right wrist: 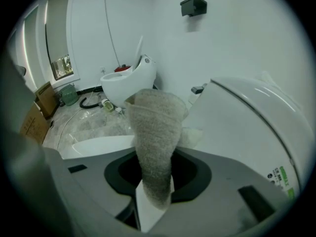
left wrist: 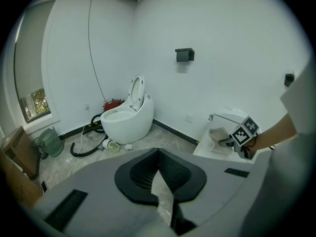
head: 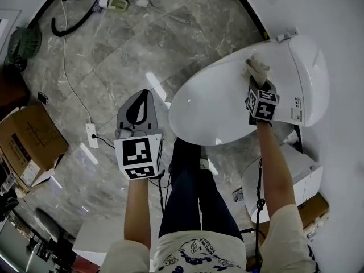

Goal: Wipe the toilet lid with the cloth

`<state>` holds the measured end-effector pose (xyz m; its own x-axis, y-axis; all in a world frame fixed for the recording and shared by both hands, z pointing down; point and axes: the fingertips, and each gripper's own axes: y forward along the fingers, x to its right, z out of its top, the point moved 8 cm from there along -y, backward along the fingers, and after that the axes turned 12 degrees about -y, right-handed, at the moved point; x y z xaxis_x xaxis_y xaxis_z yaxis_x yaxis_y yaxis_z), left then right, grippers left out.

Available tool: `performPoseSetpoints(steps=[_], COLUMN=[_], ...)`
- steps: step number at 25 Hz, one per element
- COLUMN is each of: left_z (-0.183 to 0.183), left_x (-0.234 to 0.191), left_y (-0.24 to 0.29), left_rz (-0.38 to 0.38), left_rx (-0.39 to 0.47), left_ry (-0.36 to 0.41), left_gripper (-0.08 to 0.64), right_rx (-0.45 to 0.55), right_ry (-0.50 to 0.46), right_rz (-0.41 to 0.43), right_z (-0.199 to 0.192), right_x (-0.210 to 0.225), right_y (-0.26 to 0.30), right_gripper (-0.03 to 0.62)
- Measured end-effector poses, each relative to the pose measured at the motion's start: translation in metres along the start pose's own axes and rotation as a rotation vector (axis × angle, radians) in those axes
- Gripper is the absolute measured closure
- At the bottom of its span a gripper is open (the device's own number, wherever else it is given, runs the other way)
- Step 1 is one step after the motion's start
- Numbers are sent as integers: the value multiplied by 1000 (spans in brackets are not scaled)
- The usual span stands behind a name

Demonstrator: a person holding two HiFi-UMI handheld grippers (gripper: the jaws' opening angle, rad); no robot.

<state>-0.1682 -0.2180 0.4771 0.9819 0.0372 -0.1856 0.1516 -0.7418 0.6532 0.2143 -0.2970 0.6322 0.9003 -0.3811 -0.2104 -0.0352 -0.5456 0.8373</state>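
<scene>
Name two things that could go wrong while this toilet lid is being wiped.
1. The cloth is bunched in the right gripper. With little fabric lying flat, its jaw tips might scrape the glossy toilet lid.
2. A power strip and cable lie on the floor near where the person stands, so a sidestep could snag them.

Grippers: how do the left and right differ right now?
The left gripper has nothing between its jaws, while the right gripper grips the cloth. The left hangs over the floor beside the toilet lid; the right holds the cloth against the rear end of the lid. On both, the jaws are shut.
</scene>
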Motion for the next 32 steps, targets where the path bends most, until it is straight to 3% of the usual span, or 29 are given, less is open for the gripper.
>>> performPoseSetpoints(steps=[2, 12, 22, 32], left_z=[-6, -31, -42, -37], left_x=[1, -5, -11, -15], left_y=[3, 5, -4, -13], left_rz=[-4, -8, 6, 16], left_rx=[-10, -29, -30, -10], left_ry=[-1, -12, -35, -39], left_gripper=[557, 557, 557, 557], right_rx=[-26, -163, -192, -213], right_ry=[-2, 200, 248, 98], right_rz=[7, 45, 61, 99], right_z=[-6, -18, -17, -1], right_x=[0, 11, 6, -37], right_y=[9, 43, 43, 43], right_gripper=[479, 476, 476, 477])
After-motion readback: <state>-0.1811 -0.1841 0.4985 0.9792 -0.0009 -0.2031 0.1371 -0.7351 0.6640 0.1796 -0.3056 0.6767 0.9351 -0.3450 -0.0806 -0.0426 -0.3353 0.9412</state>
